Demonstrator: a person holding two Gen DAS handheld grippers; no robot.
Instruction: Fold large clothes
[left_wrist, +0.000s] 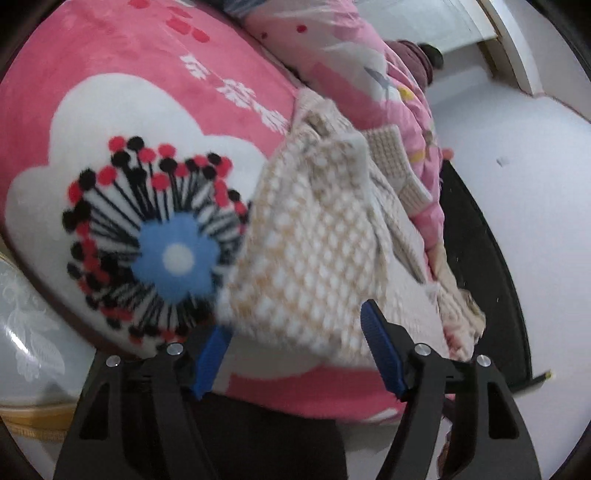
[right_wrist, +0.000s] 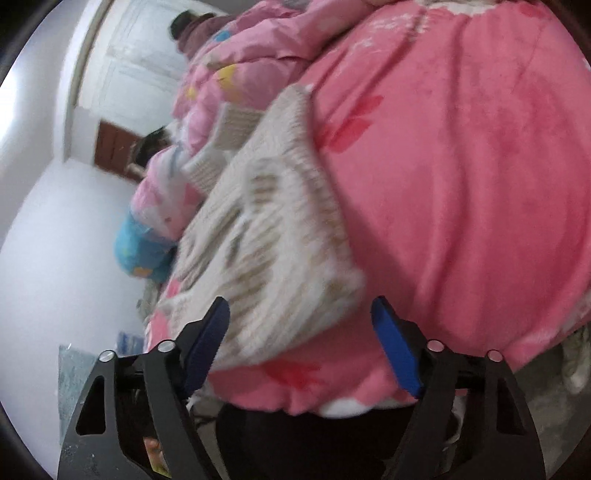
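A cream and beige knitted sweater (left_wrist: 314, 236) lies on a pink fleece blanket (left_wrist: 155, 74) on a bed. It also shows in the right wrist view (right_wrist: 266, 229), stretching away towards a pink quilt. My left gripper (left_wrist: 295, 325) is open, its blue-padded fingers either side of the sweater's near edge. My right gripper (right_wrist: 301, 314) is open, its fingers just in front of the sweater's near corner. Neither holds anything. A ribbed cuff (left_wrist: 391, 155) lies at the far end.
A pink patterned quilt (left_wrist: 369, 66) is bunched at the far side of the bed and shows in the right wrist view (right_wrist: 240, 55). The blanket (right_wrist: 461, 166) has a large flower print (left_wrist: 170, 254). White floor (left_wrist: 535, 221) and a dark bed frame (left_wrist: 480, 258) lie beside it.
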